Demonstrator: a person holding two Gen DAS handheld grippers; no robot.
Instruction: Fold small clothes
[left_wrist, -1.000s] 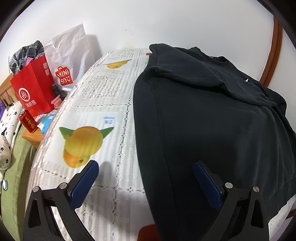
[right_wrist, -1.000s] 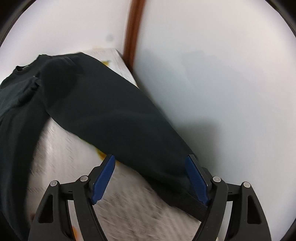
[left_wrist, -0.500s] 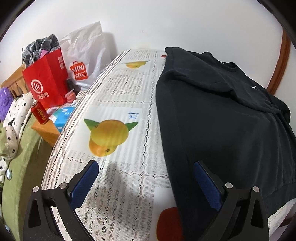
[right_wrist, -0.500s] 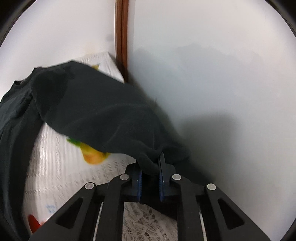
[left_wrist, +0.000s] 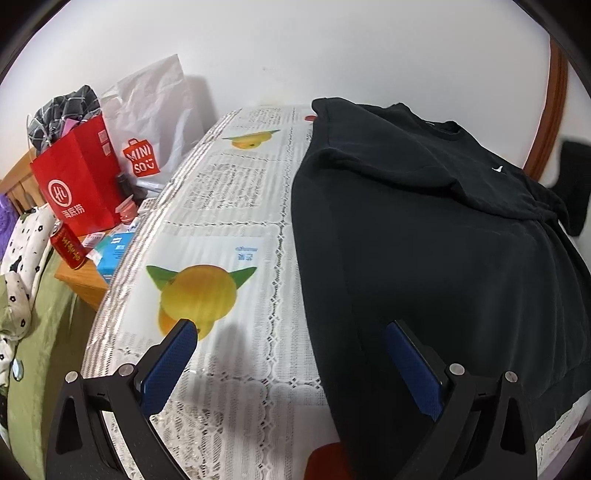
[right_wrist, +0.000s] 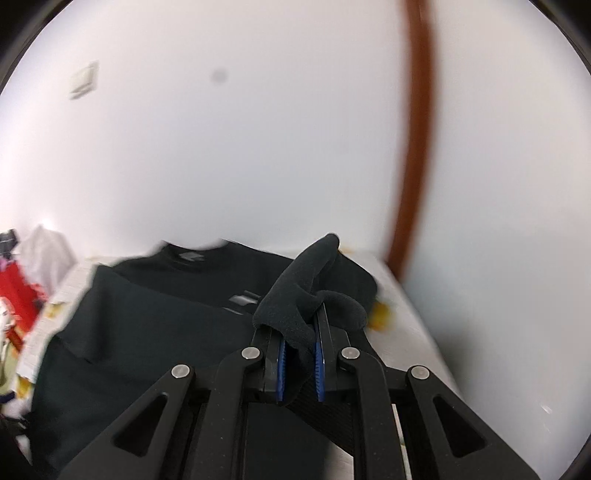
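- Left gripper, seen from its own wrist camera, stands wide with nothing between its blue pads; it hangs over the near edge of the table, one finger above the lace cloth with its printed fruit, the other above the dark fabric.
- Black sweatshirt lies spread on the right half of that table, collar toward the far wall and hem hanging over the near edge. One sleeve already lies crossed over the chest, so I judge that side's fold done; the body has no lengthwise or crosswise fold yet.
- At the far right of this view a dark piece of cloth is raised clear of the table, most likely the other sleeve.
- Beside the table stand a red paper bag and a white shopping bag, not part of the job.
- Right gripper, in its own view, has just been closing and now has its jaws drawn narrow on the sleeve cuff, which bunches up above the pads and runs down between them.
- Behind it the sweatshirt is blurred; the collar and a pale chest mark can be made out.
- By my reading the second sleeve fold is in hand; folding the body remains.
- Fabric looks thick, soft and matte, holding rounded creases.
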